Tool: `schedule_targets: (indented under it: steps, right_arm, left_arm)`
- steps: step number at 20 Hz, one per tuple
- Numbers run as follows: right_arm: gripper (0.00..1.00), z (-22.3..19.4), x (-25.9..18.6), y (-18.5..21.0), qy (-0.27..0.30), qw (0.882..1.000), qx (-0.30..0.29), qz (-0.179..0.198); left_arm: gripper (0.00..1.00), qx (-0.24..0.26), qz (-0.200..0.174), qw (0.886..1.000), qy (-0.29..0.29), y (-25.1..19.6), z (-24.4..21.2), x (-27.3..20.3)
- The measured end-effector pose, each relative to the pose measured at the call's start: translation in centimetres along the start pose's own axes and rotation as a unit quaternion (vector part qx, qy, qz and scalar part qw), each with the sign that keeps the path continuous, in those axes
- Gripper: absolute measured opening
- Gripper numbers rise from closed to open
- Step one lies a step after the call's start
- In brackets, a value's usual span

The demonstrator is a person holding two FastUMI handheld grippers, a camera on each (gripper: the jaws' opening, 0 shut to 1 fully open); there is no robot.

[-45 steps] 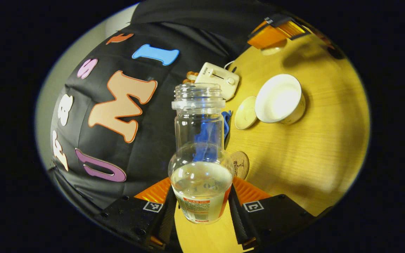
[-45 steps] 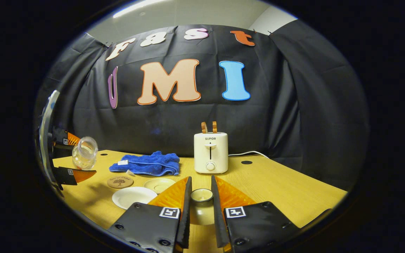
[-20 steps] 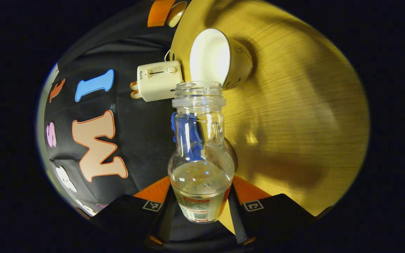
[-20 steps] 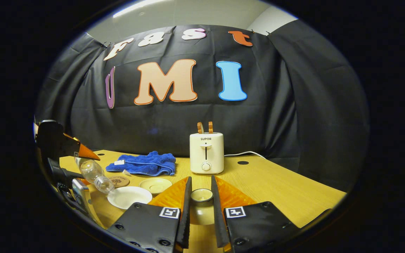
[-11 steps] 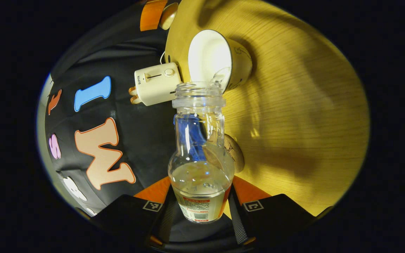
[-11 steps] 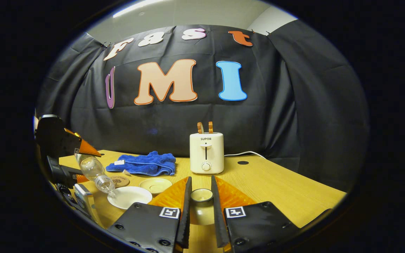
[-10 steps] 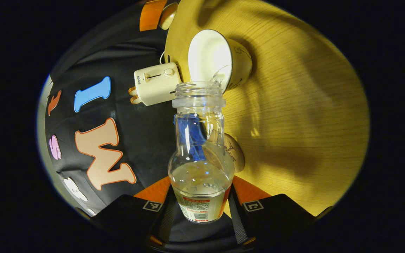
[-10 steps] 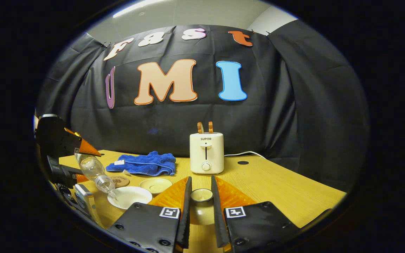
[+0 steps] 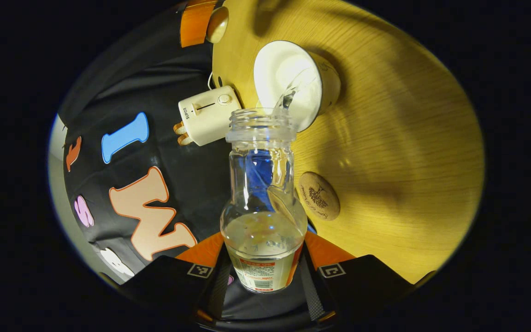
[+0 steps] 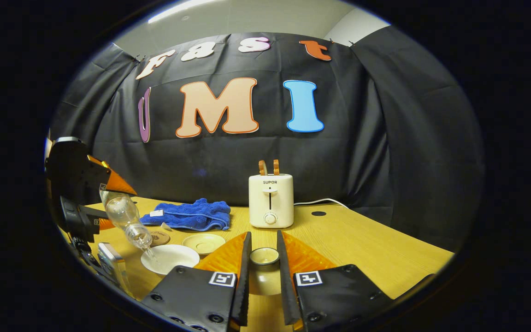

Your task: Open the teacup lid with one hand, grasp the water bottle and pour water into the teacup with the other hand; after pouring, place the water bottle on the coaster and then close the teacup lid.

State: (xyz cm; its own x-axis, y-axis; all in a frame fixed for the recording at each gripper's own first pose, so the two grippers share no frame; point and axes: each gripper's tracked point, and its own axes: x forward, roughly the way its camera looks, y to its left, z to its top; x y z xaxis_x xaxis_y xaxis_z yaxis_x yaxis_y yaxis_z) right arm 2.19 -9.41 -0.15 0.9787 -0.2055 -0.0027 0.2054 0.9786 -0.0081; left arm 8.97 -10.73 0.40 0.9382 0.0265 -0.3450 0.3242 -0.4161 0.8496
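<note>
Two of the task's steps look done and a third is in hand. Starting at the left gripper [image 9: 262,265], its fingers [image 9: 218,281] are clamped on the lower body of the uncapped water bottle [image 9: 262,203], which is tipped mouth-first toward the teacup [image 9: 293,80]; a thin stream leaves the bottle's mouth and falls inside the teacup's white rim. In the right gripper view the same bottle [image 10: 125,216] slants down over the teacup [image 10: 169,258], held by the left gripper [image 10: 102,203] above and to the left of it. A fair amount of water remains in the bottle, so pouring is under way, not finished; how full the teacup is cannot be told.

The right gripper [image 10: 262,276] has its fingers [image 10: 244,276] pressed on either side of the teacup lid [image 10: 264,272], lifted clear and held just to the right of the teacup, knob toward the camera.

Outward from the teacup: a small saucer [image 10: 205,242] sits just behind it, the round wooden coaster [image 9: 318,201] lies near it on the table [image 9: 399,152] and is bare, a blue towel [image 10: 187,216] is beyond the coaster, and a cream toaster [image 10: 270,199] stands well behind the teacup by the booth wall.

Left to do, by my reading: level the bottle, set it on the coaster, then put the lid back on the teacup.
</note>
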Motion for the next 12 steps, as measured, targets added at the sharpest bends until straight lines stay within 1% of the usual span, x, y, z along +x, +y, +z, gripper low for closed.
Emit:
schedule_targets:
  steps: [7,12]
  right_arm:
    - [0.33,-0.1,0.0,0.0,0.0,1.0,0.0,0.0]
    - [0.33,0.0,0.0,0.0,0.0,1.0,0.0,0.0]
  left_arm:
    - [0.67,0.039,0.017,0.999,0.013,2.1,-0.9,-0.3]
    - [0.67,0.071,0.032,0.997,0.017,3.3,-0.6,-0.5]
